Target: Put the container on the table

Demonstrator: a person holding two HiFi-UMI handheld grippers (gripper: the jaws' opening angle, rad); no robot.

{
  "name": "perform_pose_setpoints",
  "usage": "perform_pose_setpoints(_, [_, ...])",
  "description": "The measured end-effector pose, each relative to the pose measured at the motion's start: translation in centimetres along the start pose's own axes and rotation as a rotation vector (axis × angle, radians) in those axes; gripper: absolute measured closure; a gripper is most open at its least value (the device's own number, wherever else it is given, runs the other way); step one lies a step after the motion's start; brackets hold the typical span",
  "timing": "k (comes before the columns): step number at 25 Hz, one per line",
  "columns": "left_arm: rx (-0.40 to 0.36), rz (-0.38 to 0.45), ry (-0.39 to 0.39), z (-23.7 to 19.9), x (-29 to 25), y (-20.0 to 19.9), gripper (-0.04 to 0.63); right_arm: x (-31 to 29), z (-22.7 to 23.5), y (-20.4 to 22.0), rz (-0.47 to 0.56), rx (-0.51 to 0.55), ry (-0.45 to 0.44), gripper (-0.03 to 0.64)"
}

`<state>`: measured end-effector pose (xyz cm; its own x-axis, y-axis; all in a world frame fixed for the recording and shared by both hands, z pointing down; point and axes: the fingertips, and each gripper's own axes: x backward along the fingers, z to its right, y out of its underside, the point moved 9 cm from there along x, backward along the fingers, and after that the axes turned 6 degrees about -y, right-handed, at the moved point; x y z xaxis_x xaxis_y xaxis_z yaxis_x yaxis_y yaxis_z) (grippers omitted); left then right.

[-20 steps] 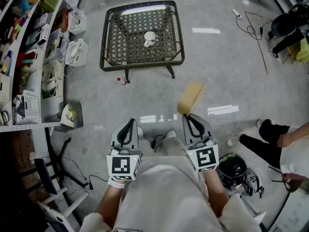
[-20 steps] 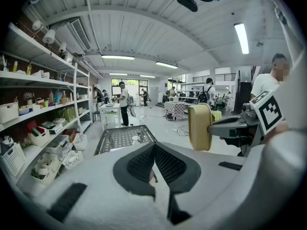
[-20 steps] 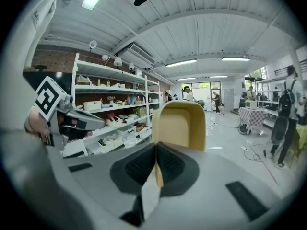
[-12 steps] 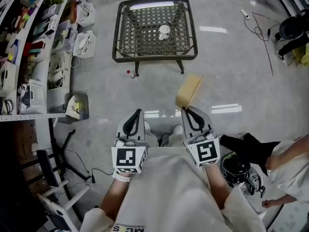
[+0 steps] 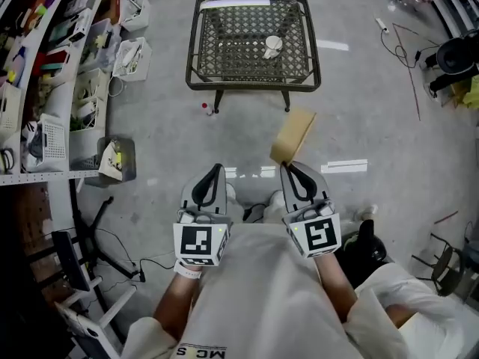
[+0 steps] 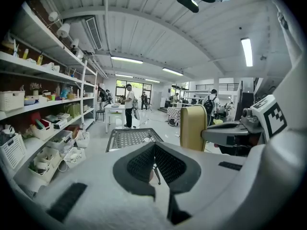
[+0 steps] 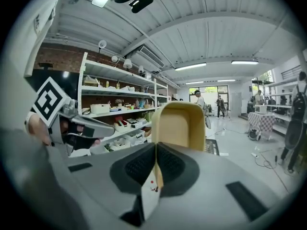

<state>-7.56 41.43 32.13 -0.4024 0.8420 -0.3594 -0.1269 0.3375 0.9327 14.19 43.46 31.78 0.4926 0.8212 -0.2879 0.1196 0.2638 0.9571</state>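
The dark square wire-mesh table (image 5: pixel 254 85) stands well ahead of my tongs. The tan rectangular plastic container (image 5: pixel 293 135) juts from my right tongs (image 5: pixel 288 167), jaws pinching its wall. My left tongs (image 5: pixel 215 172), just beside, are closed on nothing. A small white cup (image 5: pixel 273 47) sits on the table.

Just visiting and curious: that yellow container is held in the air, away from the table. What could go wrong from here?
1. The right tool grips the container only by its thin wall, so it may swing or slip out.
2. A white cup stands on the table; a careless set-down could knock it.
3. The tabletop is open lattice, so the container might sit unevenly.
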Motion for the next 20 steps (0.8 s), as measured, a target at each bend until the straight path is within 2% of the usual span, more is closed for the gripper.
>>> perform_pose_setpoints(3, [0.015, 0.01, 0.002, -2.4, 0.2, 0.1, 0.569, -1.6, -1.1, -0.2, -0.002, 0.002, 0.001, 0.592])
perform_pose_setpoints(6, [0.03, 0.017, 0.01, -5.0, 0.8, 0.4, 0.569, -3.3, -2.5, -0.6, -0.047, -0.015, 0.008, 0.592])
perform_pose_setpoints(9, [0.068, 0.012, 0.022, -7.9, 1.1, 1.1, 0.569, -5.8, -4.2, -1.1, -0.058, 0.026, 0.018, 0.592])
perform_pose_setpoints(14, [0.076, 0.025, -0.001, -12.6, 1.8, 1.3, 0.569, -9.8, -7.4, -3.3, -0.05, 0.044, -0.004, 0.592])
perform_pose_setpoints(17, [0.111, 0.015, -0.009, -14.3, 1.7, 1.6, 0.569, -11.5, -7.9, -3.9, -0.025, 0.062, 0.007, 0.592])
perform_pose_setpoints(20, [0.12, 0.013, -0.006, -15.3, 1.0, 1.6, 0.569, -12.5, -7.7, -4.2, -0.055, 0.033, 0.015, 0.592])
